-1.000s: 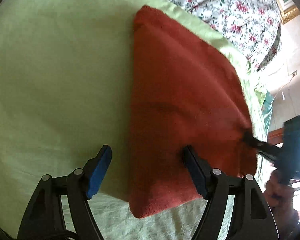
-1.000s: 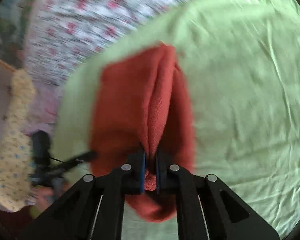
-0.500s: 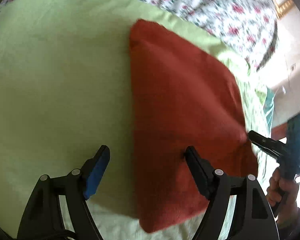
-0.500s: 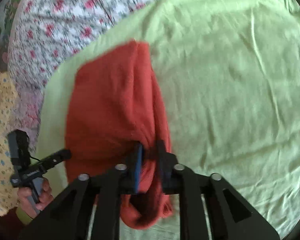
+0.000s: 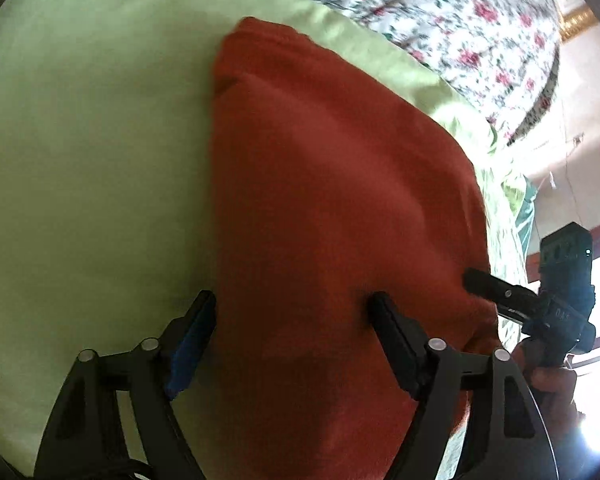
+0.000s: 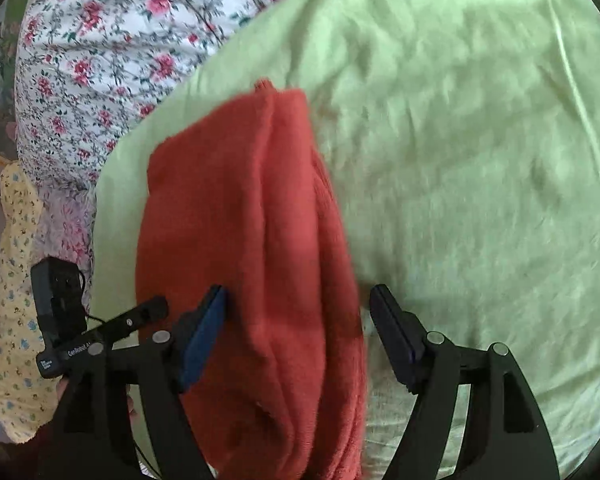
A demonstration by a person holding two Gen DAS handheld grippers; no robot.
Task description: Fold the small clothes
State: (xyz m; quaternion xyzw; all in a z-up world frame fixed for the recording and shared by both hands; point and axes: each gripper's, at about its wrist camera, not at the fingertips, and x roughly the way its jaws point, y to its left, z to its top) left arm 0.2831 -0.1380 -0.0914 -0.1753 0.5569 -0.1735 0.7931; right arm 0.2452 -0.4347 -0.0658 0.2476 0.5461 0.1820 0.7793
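Note:
A rust-red cloth [image 5: 332,208] lies folded on a light green sheet [image 5: 84,152]. My left gripper [image 5: 292,320] is open, its fingers straddling the cloth's near left edge. The right wrist view shows the same cloth [image 6: 244,248] bunched in long folds. My right gripper [image 6: 298,312] is open over the cloth's near end, with the cloth lying between its fingers. The right gripper also shows in the left wrist view [image 5: 500,292] at the cloth's right edge. The left gripper shows in the right wrist view [image 6: 140,316] at the cloth's left edge.
The green sheet [image 6: 480,160] covers a bed with a floral cover [image 6: 100,52] behind it. A yellow patterned sleeve [image 6: 12,300] is at the left in the right wrist view. A wall and bright floor [image 5: 580,140] lie to the right in the left wrist view.
My right gripper was shut on the cloth's folded edge and has opened, letting the cloth drop onto the sheet. The left gripper stayed open and moved closer over the cloth.

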